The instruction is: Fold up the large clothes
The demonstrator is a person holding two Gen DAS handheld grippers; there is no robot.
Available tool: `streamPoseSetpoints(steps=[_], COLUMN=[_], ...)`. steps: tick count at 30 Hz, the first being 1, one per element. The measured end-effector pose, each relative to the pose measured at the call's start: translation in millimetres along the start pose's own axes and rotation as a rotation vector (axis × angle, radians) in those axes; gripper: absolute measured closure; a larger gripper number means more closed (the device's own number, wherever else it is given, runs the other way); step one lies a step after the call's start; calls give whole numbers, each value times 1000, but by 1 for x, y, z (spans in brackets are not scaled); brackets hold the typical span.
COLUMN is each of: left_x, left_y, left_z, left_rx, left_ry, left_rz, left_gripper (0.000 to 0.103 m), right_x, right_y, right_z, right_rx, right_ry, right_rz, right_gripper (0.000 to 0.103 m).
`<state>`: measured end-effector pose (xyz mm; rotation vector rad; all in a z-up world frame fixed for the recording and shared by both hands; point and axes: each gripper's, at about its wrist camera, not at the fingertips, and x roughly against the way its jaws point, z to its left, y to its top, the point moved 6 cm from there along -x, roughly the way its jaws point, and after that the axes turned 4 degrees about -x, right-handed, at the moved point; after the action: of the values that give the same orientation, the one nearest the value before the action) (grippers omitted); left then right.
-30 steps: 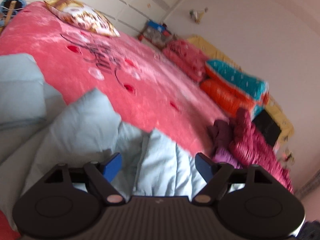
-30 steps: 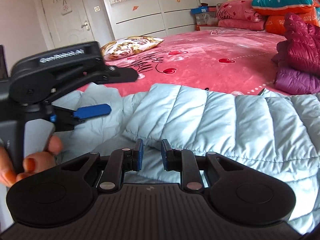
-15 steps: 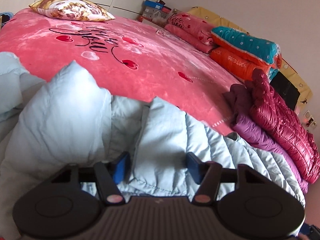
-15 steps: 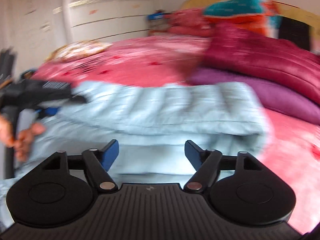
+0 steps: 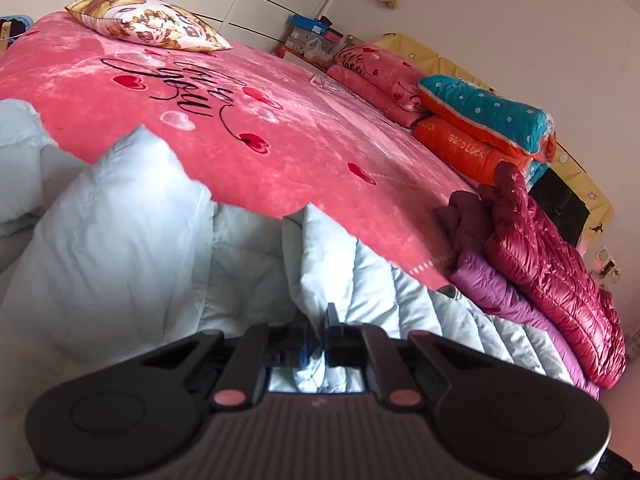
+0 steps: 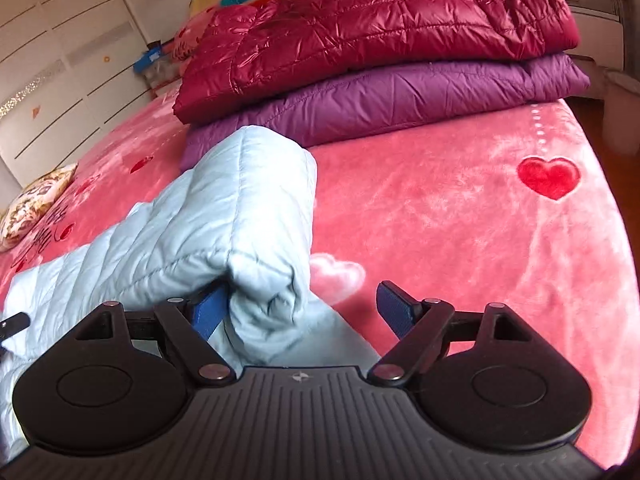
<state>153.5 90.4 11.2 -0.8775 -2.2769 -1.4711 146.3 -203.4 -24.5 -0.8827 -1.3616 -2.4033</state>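
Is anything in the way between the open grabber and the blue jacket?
Nothing visible. The right gripper is open and the light blue jacket's folded corner already sits between its jaws, against the left pad. The red and purple jackets lie farther back.

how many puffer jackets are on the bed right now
3: a light blue jacket nearest, by the hand-held grippers; a purple jacket folded beyond it; a dark red jacket stacked on the purple. Others may be hidden.
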Motion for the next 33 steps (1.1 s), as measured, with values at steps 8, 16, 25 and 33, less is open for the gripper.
streamPoseSetpoints(steps=[8,16,25,33], left_x=[-13,-20,11,25], left_y=[-7,-9,14,23], left_z=[7,1,5,42], left_rx=[62,47,69,119], left_ry=[-15,-28,-41,54], left_rz=[65,73,-62,-108], left_gripper=[71,82,103,103], right_x=[-13,-34,-41,-42], right_y=[-6,-11,2,-2], right_z=[10,36,15,20], right_rx=[41,154,65,122], right_ry=[-12,-21,-32,-75], right_rz=[-39,-44,-52,-63], right_gripper=[19,20,4,0])
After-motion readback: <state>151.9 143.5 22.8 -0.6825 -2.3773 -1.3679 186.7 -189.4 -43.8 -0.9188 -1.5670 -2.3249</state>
